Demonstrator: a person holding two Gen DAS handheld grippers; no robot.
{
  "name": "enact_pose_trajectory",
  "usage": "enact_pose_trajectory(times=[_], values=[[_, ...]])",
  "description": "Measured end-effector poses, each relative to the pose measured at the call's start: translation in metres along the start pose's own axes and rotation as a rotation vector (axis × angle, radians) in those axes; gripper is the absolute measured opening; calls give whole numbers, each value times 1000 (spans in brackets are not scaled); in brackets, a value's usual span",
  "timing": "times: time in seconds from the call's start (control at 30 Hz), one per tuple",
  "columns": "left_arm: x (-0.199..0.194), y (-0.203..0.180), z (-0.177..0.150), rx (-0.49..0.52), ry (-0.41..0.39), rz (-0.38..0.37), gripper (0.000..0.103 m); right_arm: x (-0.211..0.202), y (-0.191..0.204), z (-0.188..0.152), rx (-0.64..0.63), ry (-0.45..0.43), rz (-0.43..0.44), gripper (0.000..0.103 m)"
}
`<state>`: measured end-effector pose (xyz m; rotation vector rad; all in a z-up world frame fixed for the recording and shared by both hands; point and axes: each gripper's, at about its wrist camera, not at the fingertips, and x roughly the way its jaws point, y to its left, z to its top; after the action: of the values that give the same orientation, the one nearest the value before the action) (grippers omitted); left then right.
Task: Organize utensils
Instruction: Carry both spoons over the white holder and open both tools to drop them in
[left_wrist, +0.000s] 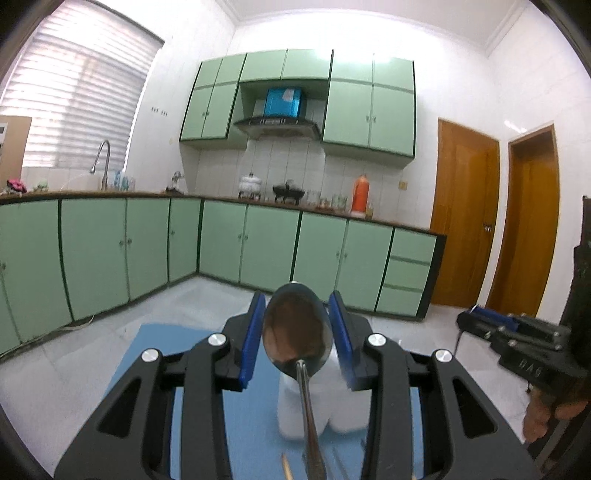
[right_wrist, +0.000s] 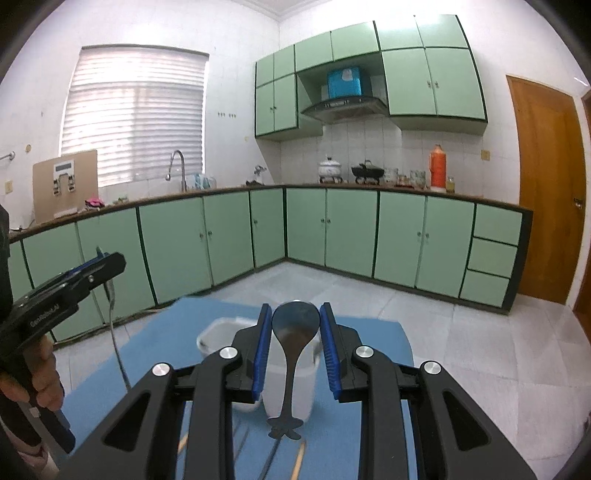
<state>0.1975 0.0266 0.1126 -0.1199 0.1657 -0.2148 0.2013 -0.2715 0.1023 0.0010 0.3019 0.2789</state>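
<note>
My left gripper (left_wrist: 297, 325) is shut on the bowl of a large steel spoon (left_wrist: 297, 332); its handle (left_wrist: 310, 424) hangs down toward me over a white holder (left_wrist: 347, 406) on the blue mat (left_wrist: 155, 354). My right gripper (right_wrist: 293, 332) is shut on the bowl of a dark grey spoon (right_wrist: 295, 325) with a fishtail handle end (right_wrist: 285, 428), above a white cup (right_wrist: 303, 391) and a clear tub (right_wrist: 218, 338). Each gripper shows in the other view, the right gripper (left_wrist: 480, 325) and the left gripper (right_wrist: 107, 266), which holds the steel spoon's handle (right_wrist: 116, 332).
Chopsticks and other utensils (right_wrist: 299, 461) lie on the blue mat (right_wrist: 373, 332) near the bottom edge. Green kitchen cabinets (right_wrist: 332, 229) and a tiled floor (right_wrist: 480, 343) lie beyond the table.
</note>
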Motion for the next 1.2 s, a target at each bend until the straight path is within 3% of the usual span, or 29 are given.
enact_pose_trajectory(times=[0.17,0.4,0.7,1.2], values=[[30,-14,29,8,-68,-31,34,21,-2,29,7,-45,3,26],[86,-27,33,31,-111,-44,34,63,-2,40,-6,-57,-8,26],[132,-19,4,28,-44,-34,34,109,-11,16,13,5,-5,26],[135,-4,-46,43,71,-28,34,119,-10,-25,28,80,11,26]])
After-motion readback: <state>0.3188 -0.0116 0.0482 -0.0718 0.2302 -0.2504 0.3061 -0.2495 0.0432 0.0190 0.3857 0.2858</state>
